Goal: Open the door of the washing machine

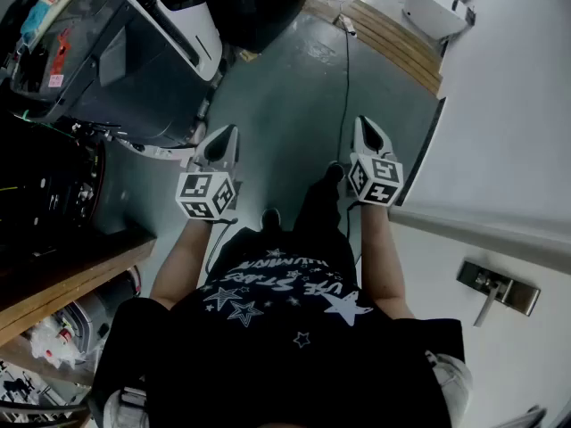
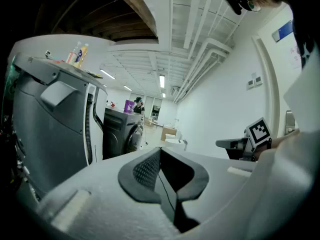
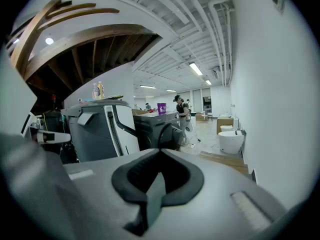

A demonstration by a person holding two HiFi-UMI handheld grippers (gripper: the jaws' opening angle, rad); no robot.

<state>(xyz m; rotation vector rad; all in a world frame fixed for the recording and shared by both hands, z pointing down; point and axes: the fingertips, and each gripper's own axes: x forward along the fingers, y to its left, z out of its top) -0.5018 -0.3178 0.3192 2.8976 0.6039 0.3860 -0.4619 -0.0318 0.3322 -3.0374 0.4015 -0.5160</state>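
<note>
A dark front-loading washing machine (image 1: 263, 7) stands well ahead on the grey floor, its round door shut as far as I can see. It also shows as the washing machine (image 2: 122, 131) in the left gripper view and the washing machine (image 3: 161, 129) in the right gripper view. My left gripper (image 1: 220, 143) and right gripper (image 1: 368, 132) hang side by side at waist height, pointing forward, far short of the machine. Both have their jaws together with nothing between them: the left gripper (image 2: 159, 156) and the right gripper (image 3: 159, 156) each show only a thin seam.
A large grey and white appliance (image 1: 134, 52) stands to the left, nearer than the washer. A white wall with a door handle (image 1: 495, 288) runs along the right. A cable (image 1: 346, 78) crosses the floor; wooden planks (image 1: 397, 38) and a white toilet (image 1: 437, 7) lie ahead right. A wooden tabletop (image 1: 62, 283) is at my left.
</note>
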